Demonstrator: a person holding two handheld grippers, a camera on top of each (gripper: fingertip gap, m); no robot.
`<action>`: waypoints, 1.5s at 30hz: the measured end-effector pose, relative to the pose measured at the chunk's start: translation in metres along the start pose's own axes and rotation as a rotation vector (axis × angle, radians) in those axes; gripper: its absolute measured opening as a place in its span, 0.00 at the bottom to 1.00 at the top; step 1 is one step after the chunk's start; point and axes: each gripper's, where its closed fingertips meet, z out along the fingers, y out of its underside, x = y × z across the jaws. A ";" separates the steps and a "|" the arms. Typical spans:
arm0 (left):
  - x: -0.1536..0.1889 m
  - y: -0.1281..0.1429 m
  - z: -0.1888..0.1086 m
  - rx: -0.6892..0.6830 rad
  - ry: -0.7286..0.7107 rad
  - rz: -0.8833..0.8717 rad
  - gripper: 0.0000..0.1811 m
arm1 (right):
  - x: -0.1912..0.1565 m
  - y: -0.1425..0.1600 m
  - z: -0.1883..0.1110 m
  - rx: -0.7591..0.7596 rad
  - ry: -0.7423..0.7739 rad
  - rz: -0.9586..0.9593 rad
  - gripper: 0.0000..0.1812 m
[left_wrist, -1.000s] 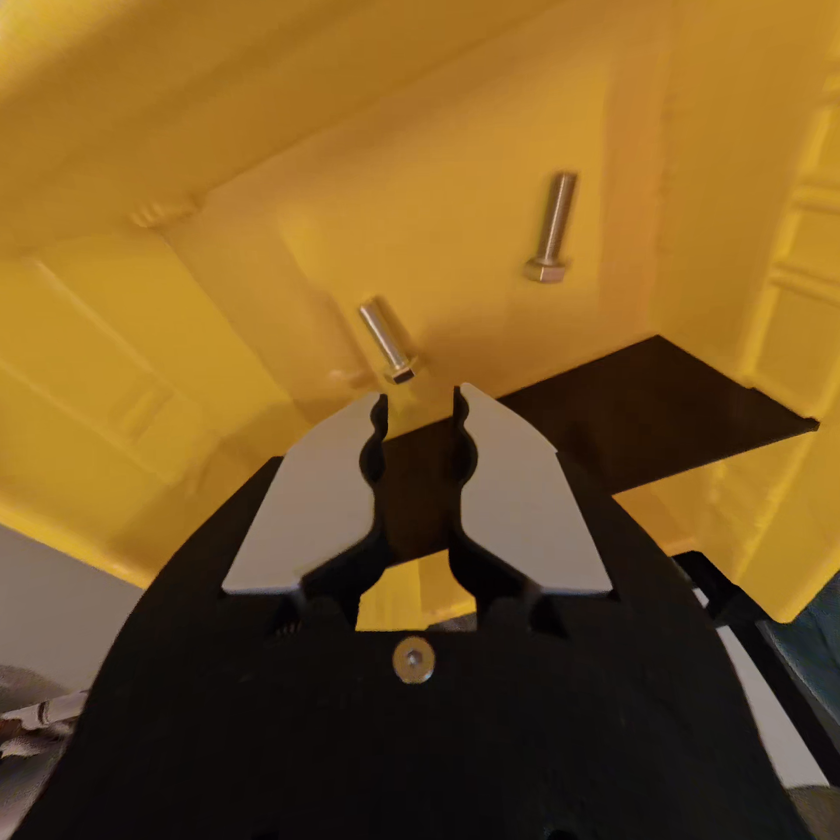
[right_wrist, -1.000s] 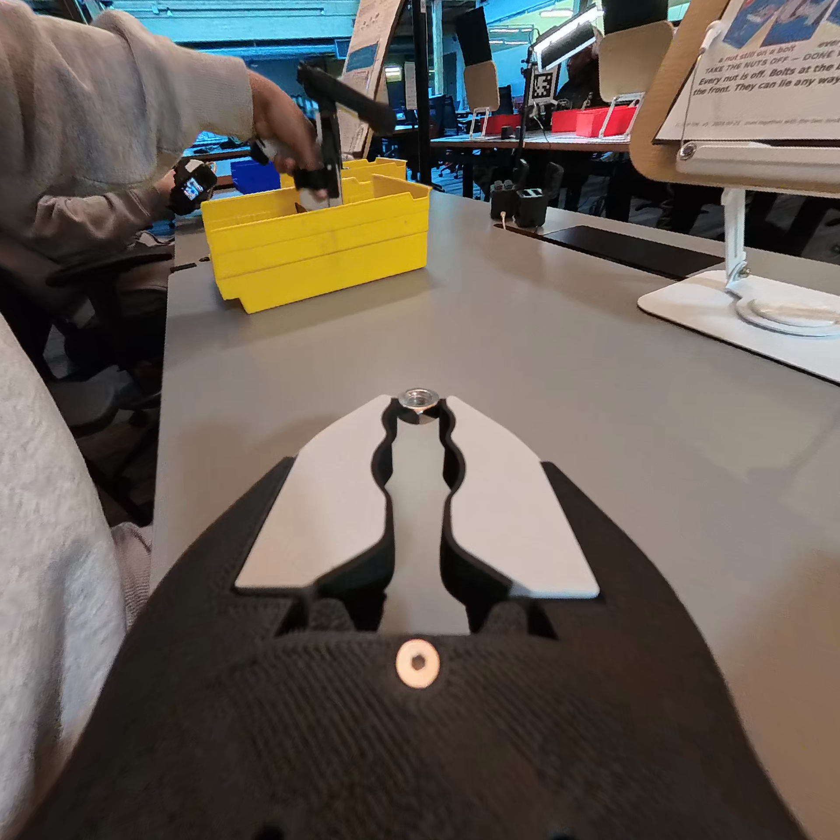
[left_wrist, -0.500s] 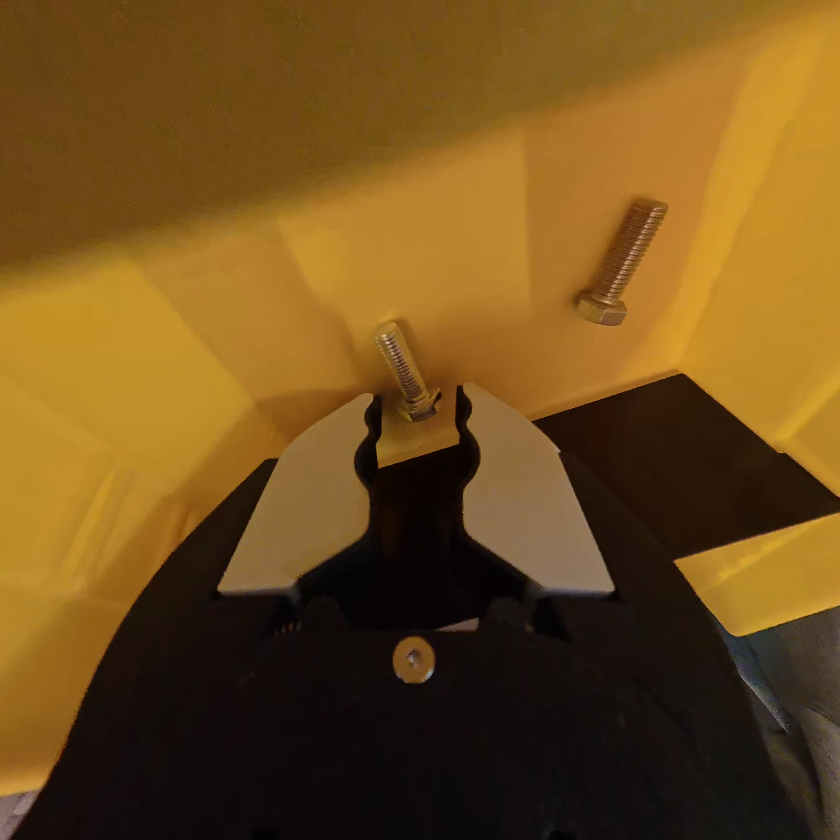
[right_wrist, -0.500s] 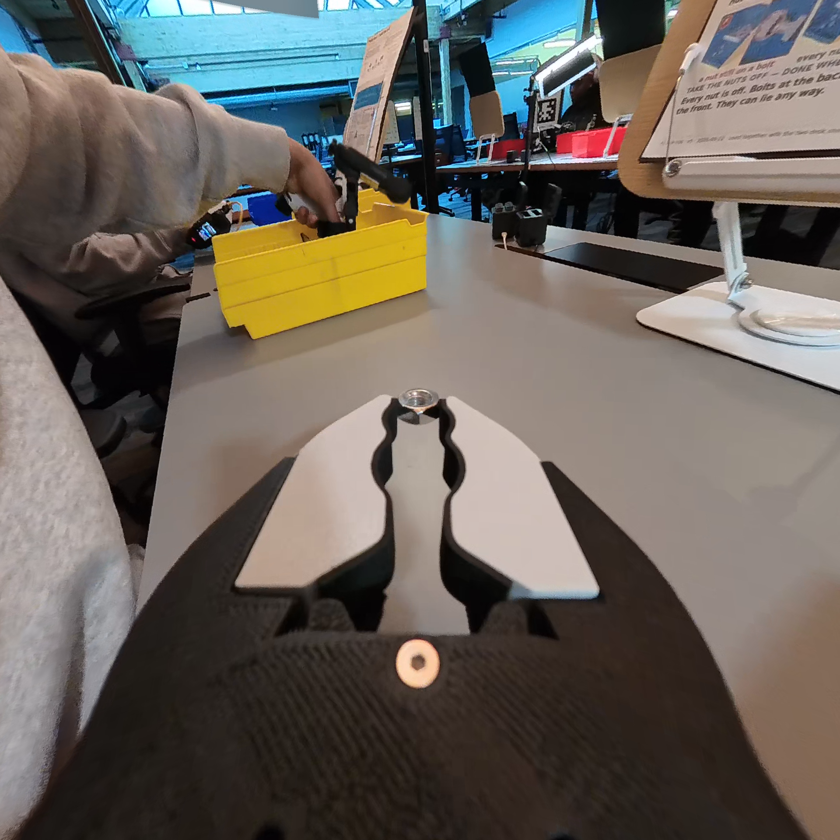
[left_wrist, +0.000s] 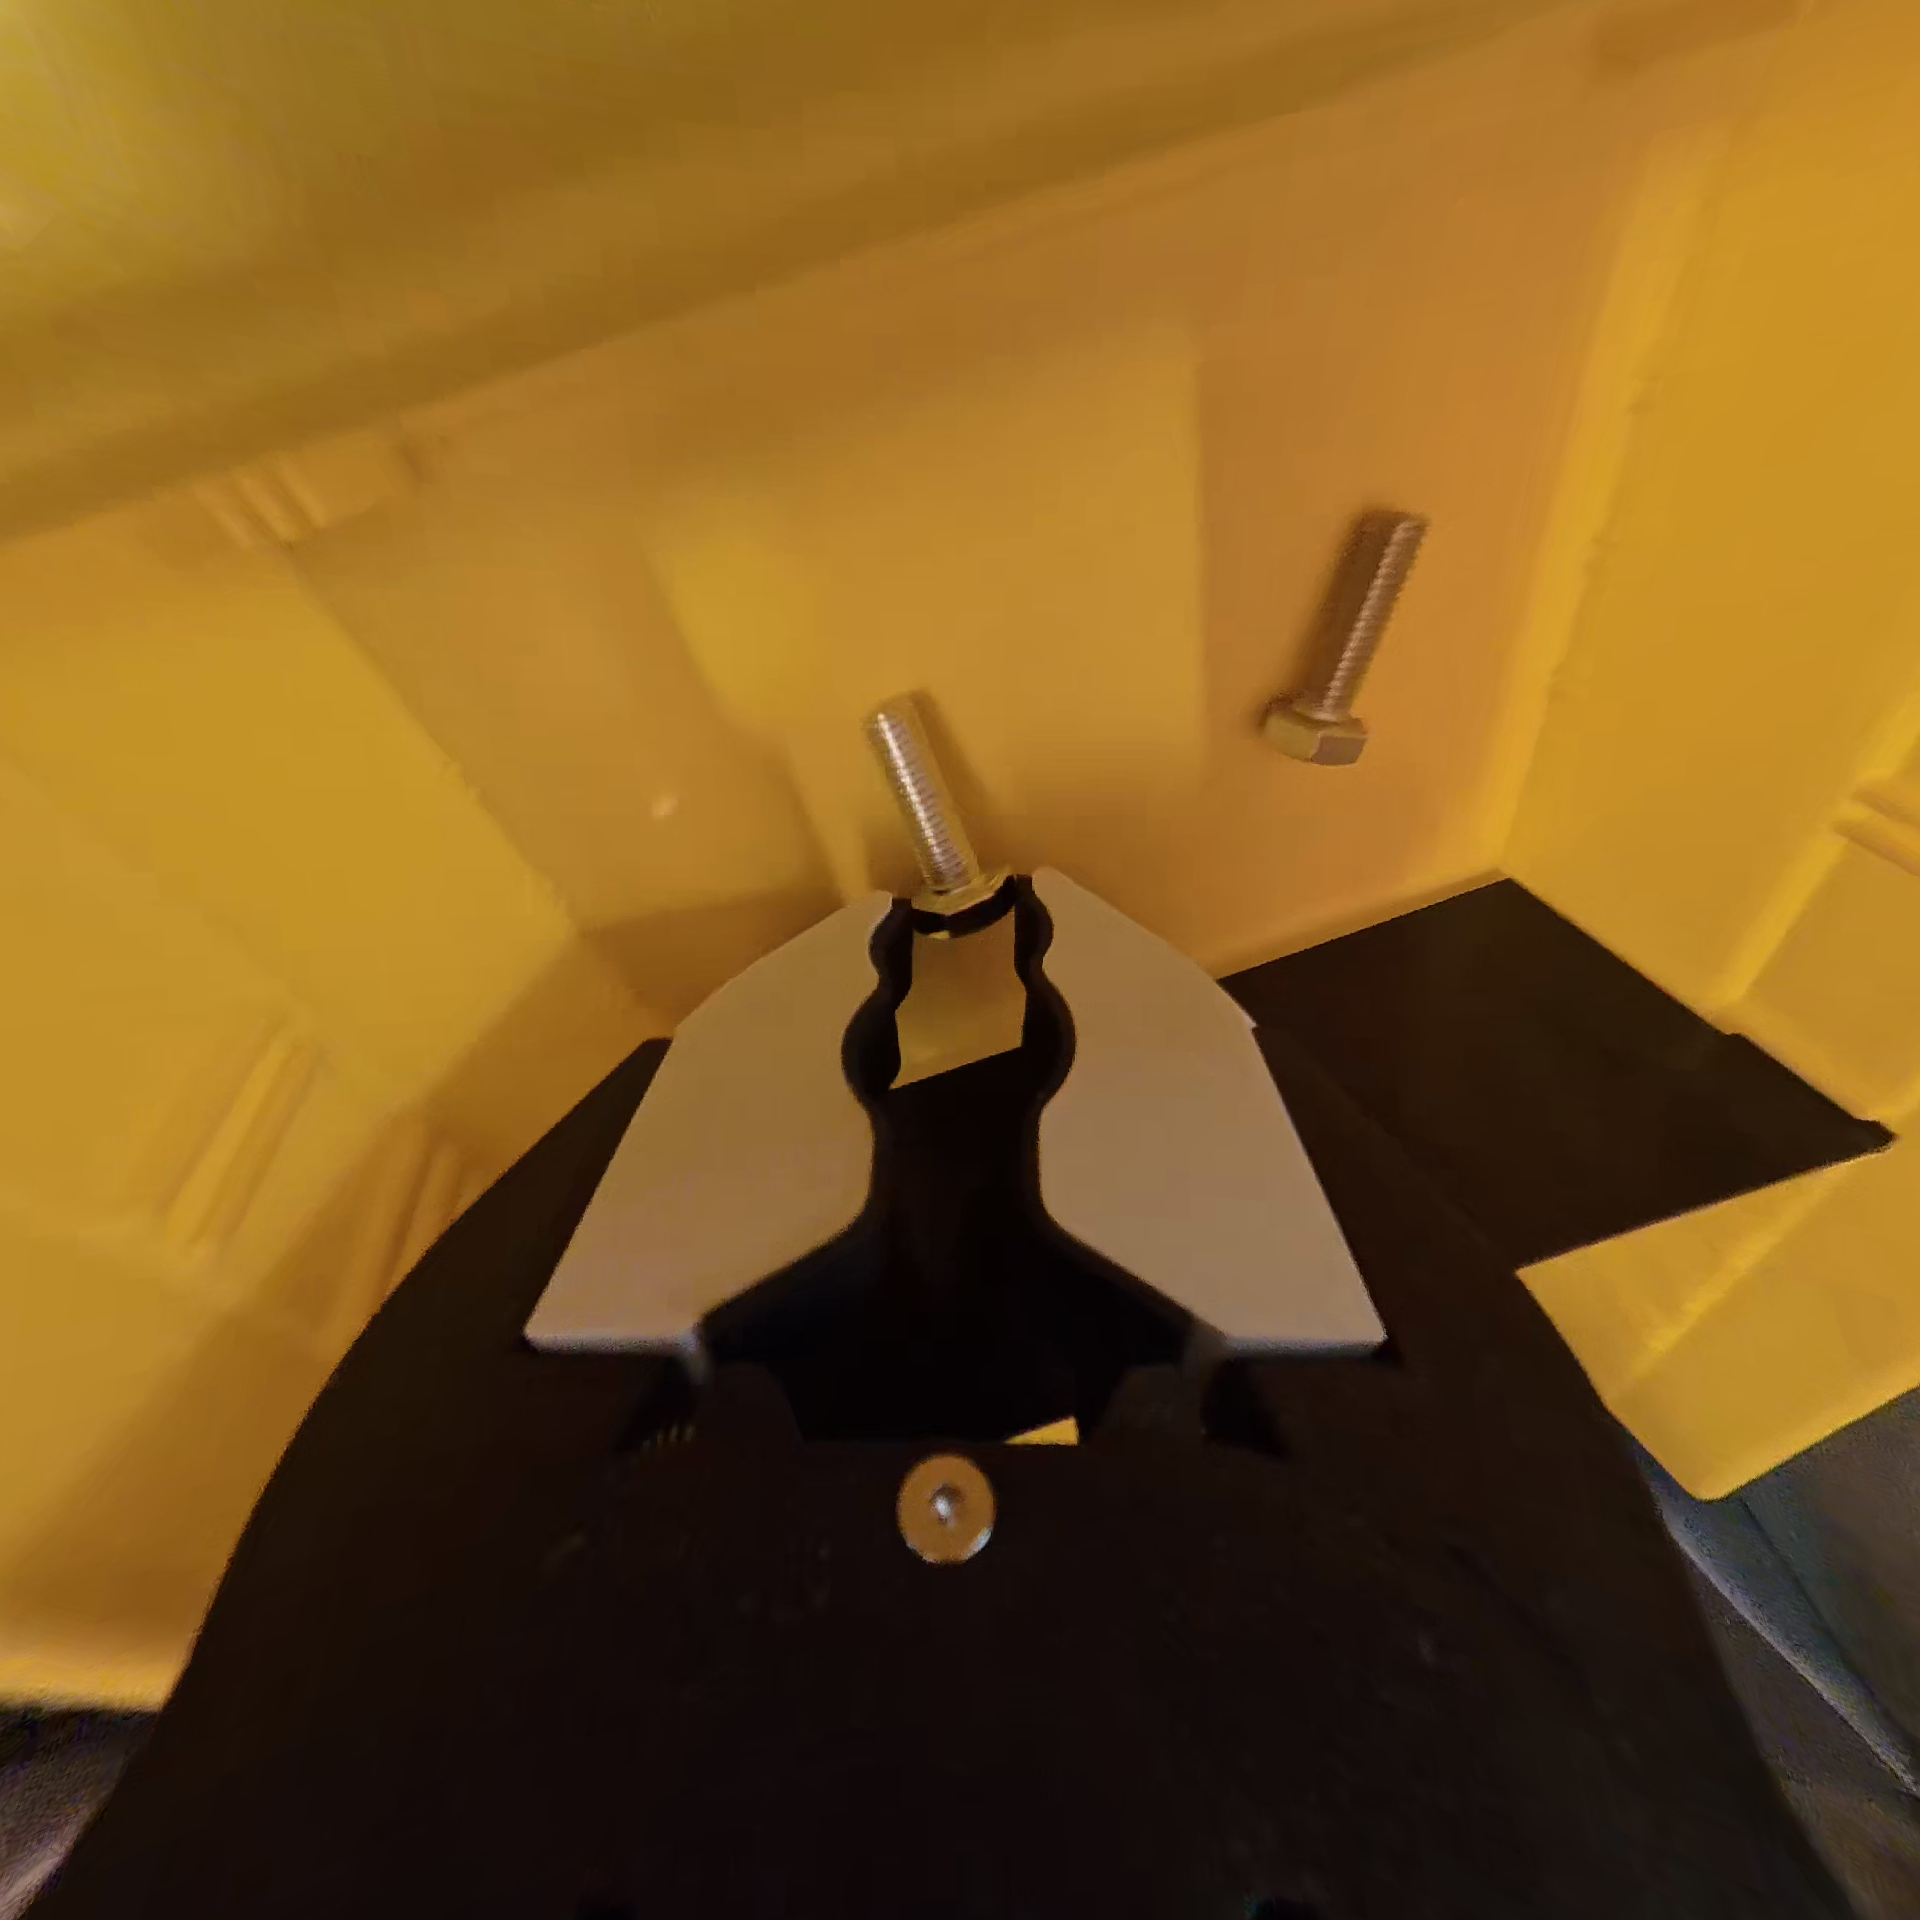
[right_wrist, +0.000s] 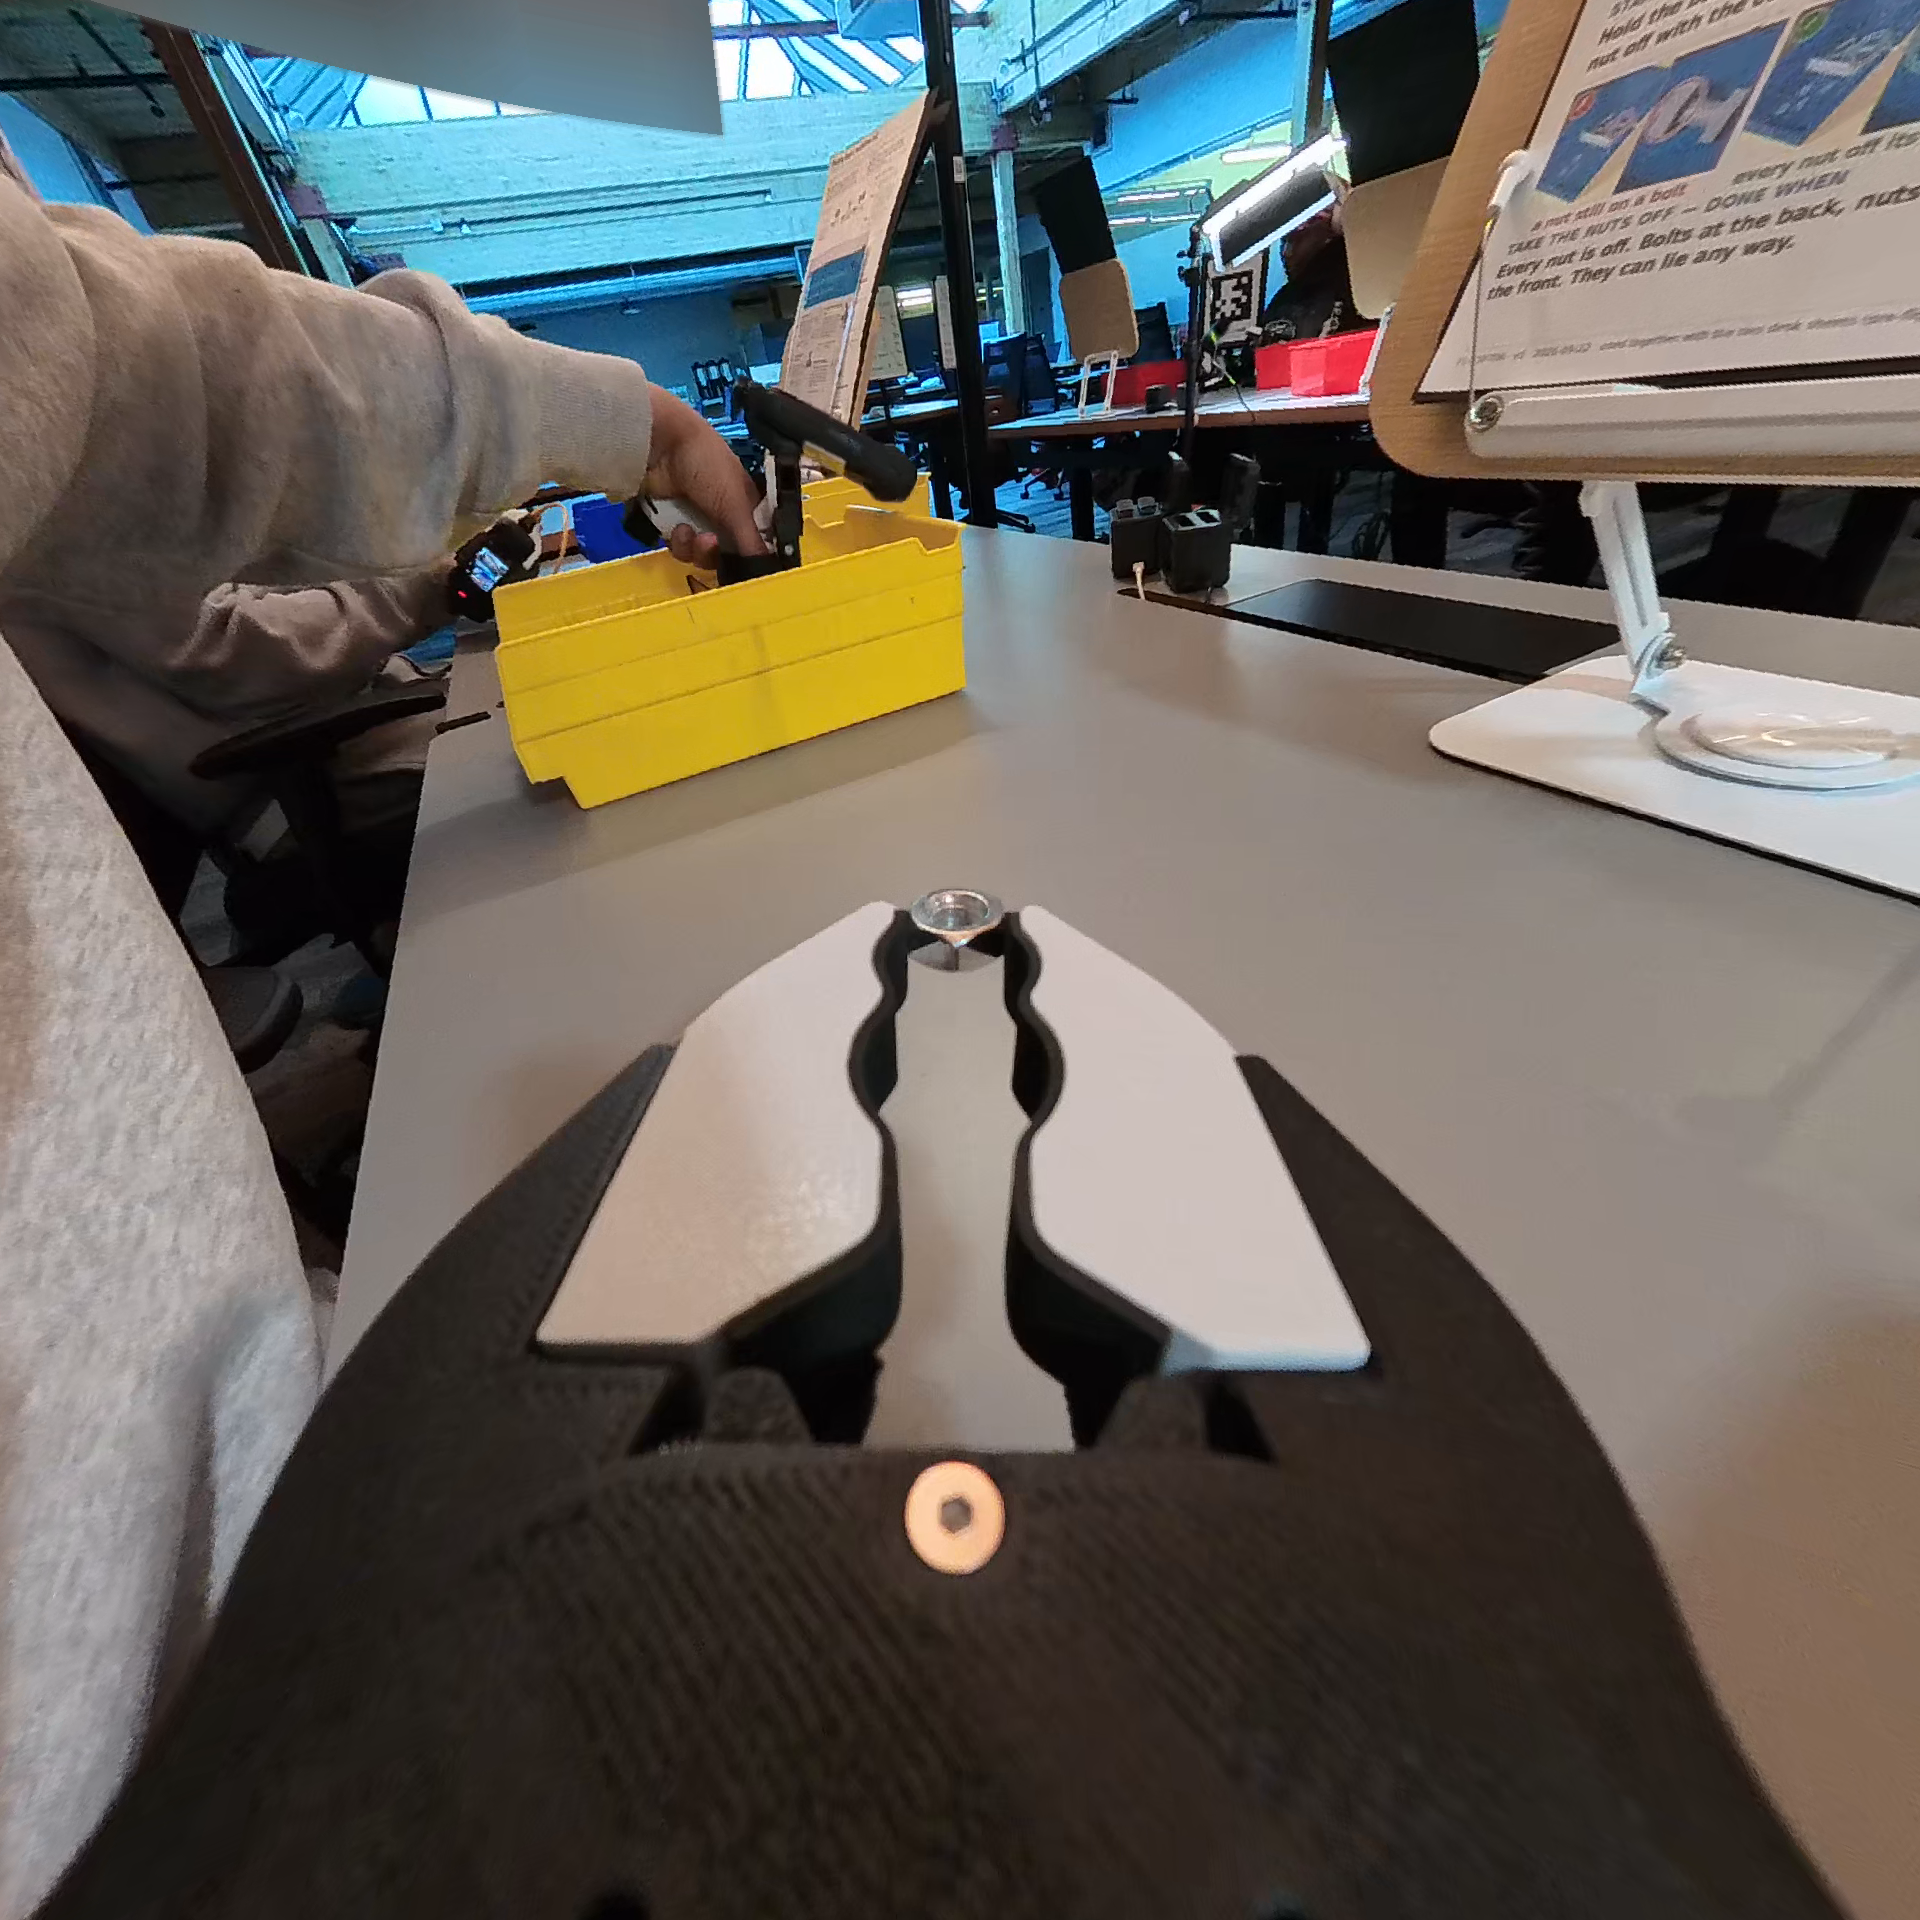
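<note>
L wrist view: left gripper (left_wrist: 961, 906) is down inside the yellow bin (left_wrist: 312, 831). Tips sit either side of the hex head of a bolt (left_wrist: 923, 805), look closed on it, but the angle doesn't prove pad contact. Bolt's long axis runs straight out from the tips, threaded end pointing away toward the bin's far wall, leaning a touch left. 2nd bolt (left_wrist: 1340, 639) lies loose on the bin floor off to the right, near the right wall, well apart from the tips, head toward the cam. Black divider (left_wrist: 1507, 1039) crosses the bin at the right, behind the tips.

R wrist view: right gripper (right_wrist: 956, 928) is low over the grey tabletop (right_wrist: 1351, 935), near its front edge, fingers clamped on a silver hex nut (right_wrist: 956, 920), bore facing up. Yellow bin sits toward the far-left corner of the tabletop, with the person's hand (right_wrist: 696, 488) and the L tool in it. White stand (right_wrist: 1662, 727) with a printed sheet at the right edge. L gripper is the one at the bolts, R is well apart from the bin.
</note>
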 end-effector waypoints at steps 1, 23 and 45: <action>0.001 -0.003 -0.004 0.030 -0.003 0.001 0.13 | 0.000 0.000 -0.001 0.000 0.000 0.000 0.09; 0.380 0.007 -0.157 1.592 0.236 0.583 0.11 | -0.020 -0.011 -0.025 0.068 -0.027 -0.044 0.10; 0.559 0.066 -0.023 1.622 0.762 0.782 0.11 | -0.071 -0.049 -0.069 0.191 0.014 -0.063 0.10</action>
